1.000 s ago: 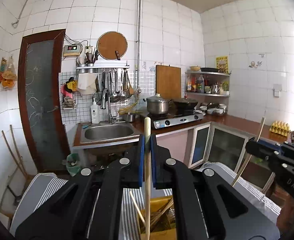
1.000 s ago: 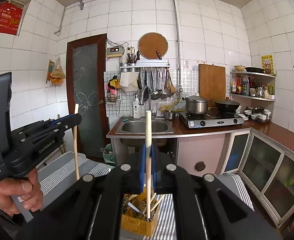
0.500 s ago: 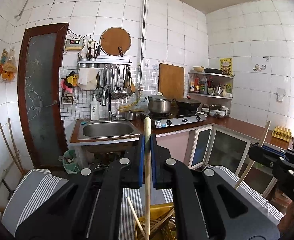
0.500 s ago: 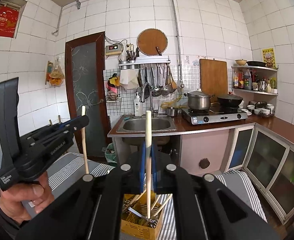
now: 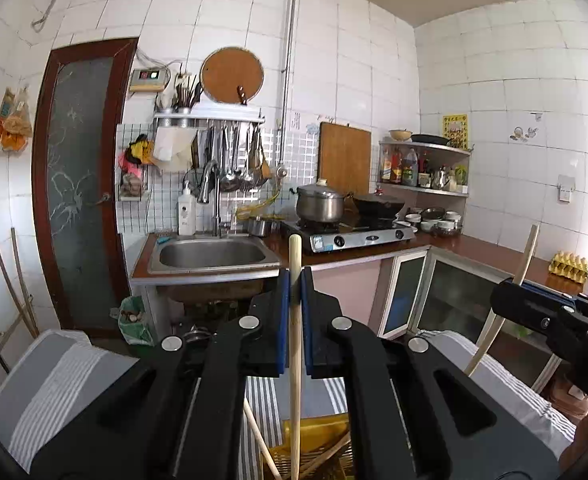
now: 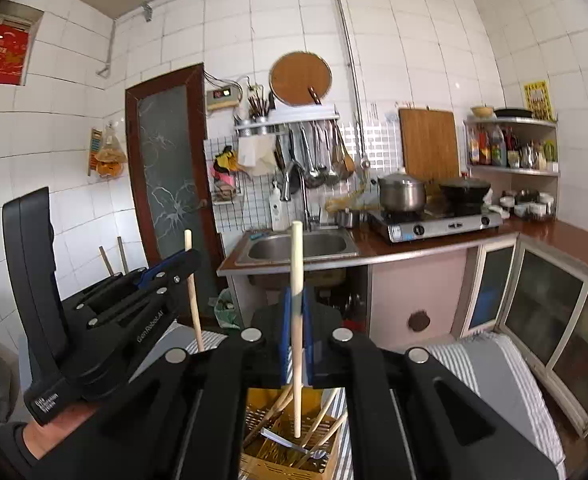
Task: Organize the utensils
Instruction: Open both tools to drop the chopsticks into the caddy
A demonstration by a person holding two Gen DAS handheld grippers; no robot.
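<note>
Pale wood shows in both grips: the left gripper (image 5: 295,294) is clamped on a chopstick (image 5: 295,344) that stands upright between its blue pads (image 5: 283,320), long axis vertical, blunt end pointing up above the fingers and the lower end running down toward the yellow utensil basket (image 5: 314,430) below. The right gripper (image 6: 296,312) pinches a second chopstick (image 6: 296,312) the same way, near vertical, its top above the jaws and its lower tip down inside the basket (image 6: 290,466), among other chopsticks leaning at angles and a metal spoon (image 6: 294,442) lying on the slotted floor. In the left wrist view the right gripper (image 5: 512,306) appears at the right edge, its stick tilted slightly. In the right wrist view the left gripper (image 6: 182,264) sits well apart to the left, held by a hand (image 6: 50,430).

The basket rests on a grey striped cloth (image 6: 490,368). Beyond stand a steel sink (image 5: 212,254), a gas stove (image 5: 358,234) with a lidded pot (image 5: 320,202) and a dark wok (image 5: 378,204), a wooden cutting board (image 5: 344,158) against the tiles, hanging ladles (image 5: 234,160), and an egg tray (image 5: 568,266) on the counter.
</note>
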